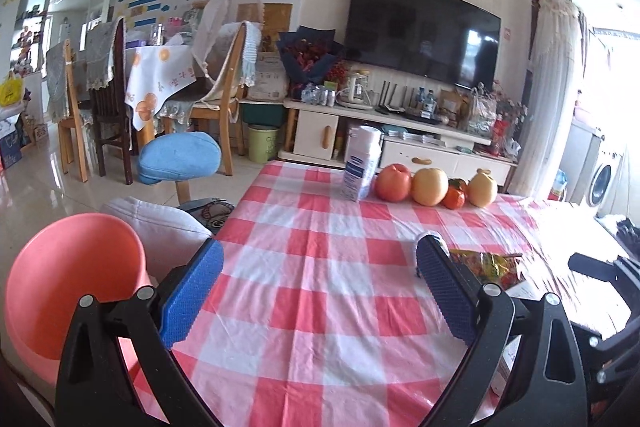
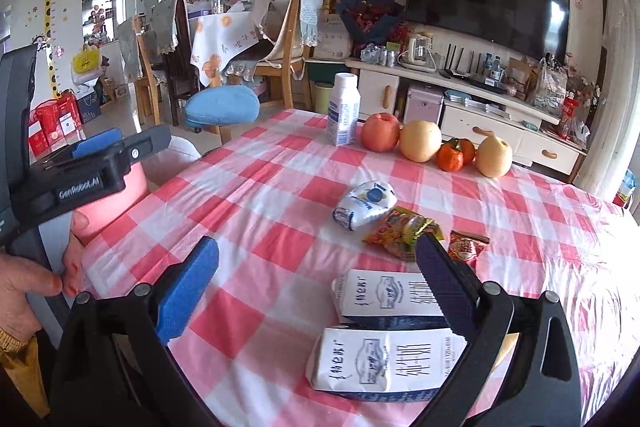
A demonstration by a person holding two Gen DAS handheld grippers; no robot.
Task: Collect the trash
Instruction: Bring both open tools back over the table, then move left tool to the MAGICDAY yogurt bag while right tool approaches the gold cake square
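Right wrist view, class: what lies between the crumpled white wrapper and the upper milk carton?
Only bare checked tablecloth separates the crumpled white wrapper from the upper milk carton; the right wrist view shows it.

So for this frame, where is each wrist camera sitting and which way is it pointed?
Left wrist: low over the checked table's near-left edge, facing the TV; its open left gripper frames bare cloth, pink bin at left.
Right wrist: further right, same heading; open right gripper over two milk cartons; the left hand shows.
Shared: upright bottle, fruit row, orange snack wrapper.
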